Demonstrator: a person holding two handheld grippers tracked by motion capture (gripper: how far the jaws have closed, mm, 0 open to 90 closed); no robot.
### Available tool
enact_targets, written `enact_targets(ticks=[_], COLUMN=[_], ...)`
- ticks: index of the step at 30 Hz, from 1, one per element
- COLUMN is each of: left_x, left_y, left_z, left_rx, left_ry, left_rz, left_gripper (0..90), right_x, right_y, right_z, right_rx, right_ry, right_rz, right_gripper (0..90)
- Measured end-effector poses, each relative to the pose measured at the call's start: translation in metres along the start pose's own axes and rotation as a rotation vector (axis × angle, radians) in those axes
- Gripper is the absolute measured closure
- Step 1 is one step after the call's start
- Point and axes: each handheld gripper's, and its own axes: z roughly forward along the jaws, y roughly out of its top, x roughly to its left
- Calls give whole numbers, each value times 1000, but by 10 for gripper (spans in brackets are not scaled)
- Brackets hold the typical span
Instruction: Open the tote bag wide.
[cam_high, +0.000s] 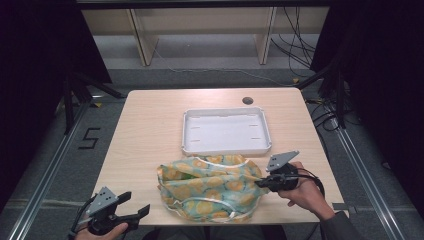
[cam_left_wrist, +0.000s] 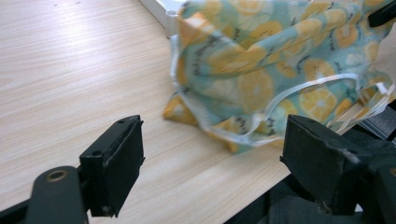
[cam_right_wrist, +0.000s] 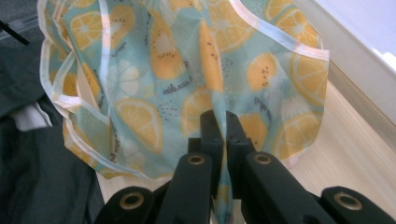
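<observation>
We've got the right gripper (cam_right_wrist: 219, 122) jaws clamped on the teal orange-slice-print cloth (cam_high: 212, 186), bunched at the counter's (cam_high: 150, 130) near edge; left gripper (cam_left_wrist: 212, 158) jaws apart, holding nothing.

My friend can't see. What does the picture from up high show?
The right gripper pinches a teal cloth printed with orange slices on a light wooden table. A white rectangular plastic tray lies behind it; the left gripper waits open.
</observation>
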Motion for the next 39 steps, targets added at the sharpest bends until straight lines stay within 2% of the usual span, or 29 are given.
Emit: enact_targets(ticks=[3, 4, 10, 12, 13, 15, 16, 17, 18, 19, 20, 22, 23, 25, 26, 27, 28, 30, 33, 35, 36, 38, 39], left_x=[0, -2, -3, -6, -8, -14, -17, -21, -25, -29, -35, -46, -52, -66, -73, -78, -84, -93, -101, -106, -108, -110, -109], left_y=[1, 0, 2, 4, 5, 9, 11, 14, 17, 20, 24, 31, 35, 44, 48, 54, 58, 67, 77, 80, 82, 84, 86], left_z=[0, 1, 3, 7, 9, 15, 17, 20, 23, 27, 32, 42, 48, 59, 64, 67, 72, 81, 98, 111, 119, 130, 134], left_rx=[8, 6, 11, 6, 11, 14, 16, 11, 13, 8, 7, 15, 17, 4, 9, 14, 4, 14, 31, 53, 69, 105, 117], left_ry=[6, 8, -2, -22, -34, -53, -68, -82, -97, -116, -127, -157, -177, -201, -206, -206, -210, -225, -285, -288, -287, -284, -286], left_rz=[29, 9, 30, 23, 35, 52, 78, 84, 92, 107, 112, 149, 169, 209, 227, 267, 282, 309, 344, 345, 364, 349, 366], left_gripper=[199, 199, 199, 199, 200, 202, 205, 213, 216, 218, 225, 242, 248, 271, 271, 271, 272, 282, 327, 329, 330, 335, 351], right_x=[-7, -9, -18, -20, -20, -20, -18, -18, -15, -14, -12, -5, -5, -2, 1, 0, 1, 0, -3, -4, -3, -2, 0], right_y=[-10, -12, -23, -26, -27, -25, -24, -22, -19, -16, -13, -4, 0, 8, 11, 15, 18, 25, 33, 38, 40, 45, 47], right_z=[-8, -11, -22, -25, -24, -28, -28, -29, -31, -33, -34, -35, -34, -31, -29, -28, -25, -20, -12, -6, -3, 4, 7], right_rx=[9, 5, 4, 3, -20, -6, -27, -44, -70, -99, -135, -177, -187, -194, -185, -179, -177, -170, -150, -140, -131, -113, -91], right_ry=[-23, -14, -30, -26, -30, -4, -12, -25, -39, -27, -19, -10, -17, -22, -24, -31, -26, -31, -33, -22, -13, 5, 0], right_rz=[17, 21, 47, 51, 55, 63, 77, 85, 88, 63, 59, 68, 36, 11, 16, 3, -2, -4, -22, -42, -49, -69, -68], right_gripper=[900, 900, 900, 900, 886, 793, 734, 639, 599, 565, 518, 478, 470, 463, 463, 463, 464, 467, 468, 467, 468, 471, 473])
